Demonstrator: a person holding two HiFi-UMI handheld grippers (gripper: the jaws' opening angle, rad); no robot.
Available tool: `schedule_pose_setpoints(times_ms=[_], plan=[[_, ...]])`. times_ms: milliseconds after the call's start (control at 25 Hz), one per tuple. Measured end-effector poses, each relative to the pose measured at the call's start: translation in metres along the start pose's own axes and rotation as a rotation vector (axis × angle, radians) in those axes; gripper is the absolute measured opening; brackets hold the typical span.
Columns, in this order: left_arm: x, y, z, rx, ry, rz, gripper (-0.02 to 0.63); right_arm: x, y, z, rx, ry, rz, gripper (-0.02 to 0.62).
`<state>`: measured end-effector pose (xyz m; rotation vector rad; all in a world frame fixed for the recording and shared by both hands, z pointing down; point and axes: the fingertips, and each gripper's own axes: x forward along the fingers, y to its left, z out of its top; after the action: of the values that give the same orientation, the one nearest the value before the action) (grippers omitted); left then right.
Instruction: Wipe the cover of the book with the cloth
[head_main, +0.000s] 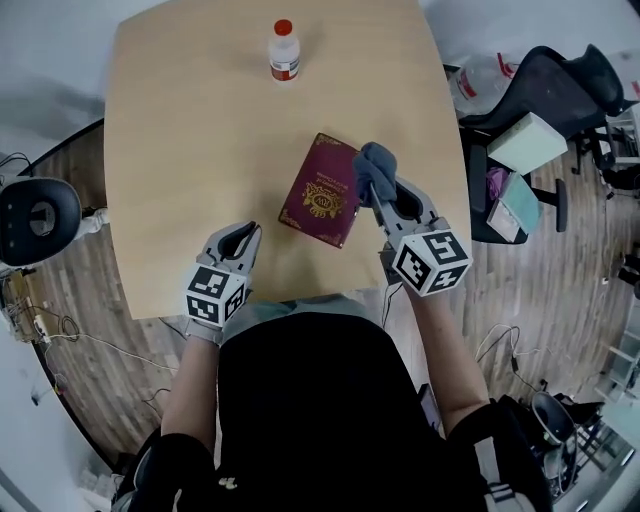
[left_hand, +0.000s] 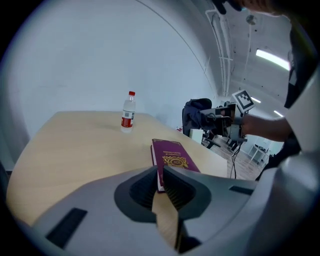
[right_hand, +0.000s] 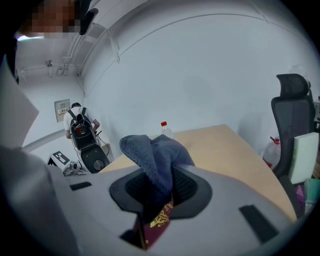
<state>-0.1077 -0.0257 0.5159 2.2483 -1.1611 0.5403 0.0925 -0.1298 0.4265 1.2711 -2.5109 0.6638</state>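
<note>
Pale tabletop (head_main: 160, 150): nearest me the left gripper (head_main: 243, 237) sits pinched shut, empty; the right gripper (head_main: 385, 195) clamps the soft, floppy cloth (head_main: 374, 165) over the book (head_main: 322, 190)'s right edge. Lying flat mid-table, that slim book probably slides easily; pin a corner. Farther back, a bottle (head_main: 284, 50).
</note>
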Motion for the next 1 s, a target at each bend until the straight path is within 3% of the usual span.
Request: schedule_pose_setpoints(times_ms=[400,600,760,1000], plan=[[0.043,0.003,-0.026,-0.003,0.092,-0.151,0.050,0.081,-0.014,-0.016,-0.019,0.130,0.006,0.086],[0.053,-0.001,-0.047,0.023,0.157,-0.221,0.113,0.112,-0.018,-0.033,-0.039,0.192,0.008,0.086],[0.062,-0.002,-0.062,0.054,0.201,-0.236,0.141,0.129,-0.027,-0.050,-0.030,0.242,-0.014,0.086],[0.077,-0.001,-0.057,0.101,0.171,-0.229,0.149,0.149,-0.033,-0.061,-0.037,0.276,-0.047,0.086]])
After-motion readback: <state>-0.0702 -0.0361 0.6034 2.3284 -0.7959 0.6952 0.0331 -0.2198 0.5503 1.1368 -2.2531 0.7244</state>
